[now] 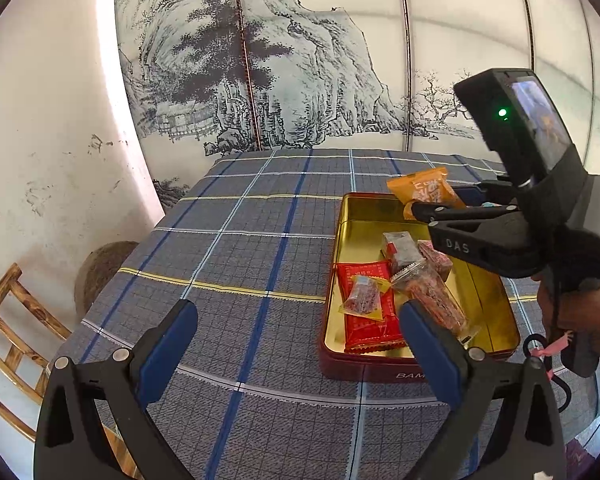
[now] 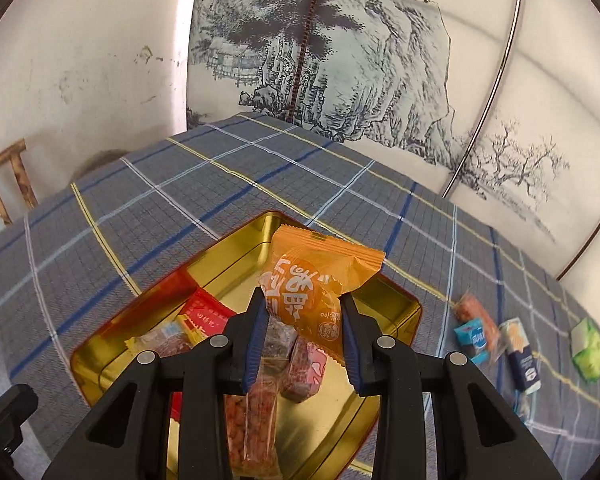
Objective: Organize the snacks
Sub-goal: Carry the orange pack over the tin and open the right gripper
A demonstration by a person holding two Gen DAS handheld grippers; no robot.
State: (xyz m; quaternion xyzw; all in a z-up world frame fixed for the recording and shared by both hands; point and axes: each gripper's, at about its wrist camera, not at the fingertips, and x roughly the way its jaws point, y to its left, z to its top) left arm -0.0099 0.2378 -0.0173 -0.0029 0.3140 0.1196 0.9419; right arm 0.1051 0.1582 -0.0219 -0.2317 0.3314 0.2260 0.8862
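A gold-lined tin box [image 1: 354,216] with a dark red outside sits on the plaid tablecloth; it also shows in the right wrist view [image 2: 236,256]. Inside lie a red packet [image 1: 364,312] and several clear-wrapped snacks [image 1: 432,292]. My right gripper [image 2: 304,300] is shut on an orange snack packet [image 2: 320,276] and holds it above the tin's far end; the packet shows in the left wrist view [image 1: 424,190] too. My left gripper [image 1: 300,320] is open and empty, just left of the tin's near end.
Loose snacks lie on the cloth right of the tin: a blue packet [image 2: 474,338], a white-and-navy packet [image 2: 520,352], a green packet [image 2: 588,350]. A wooden chair [image 1: 12,344] stands at the table's left. A painted screen [image 1: 260,60] stands behind.
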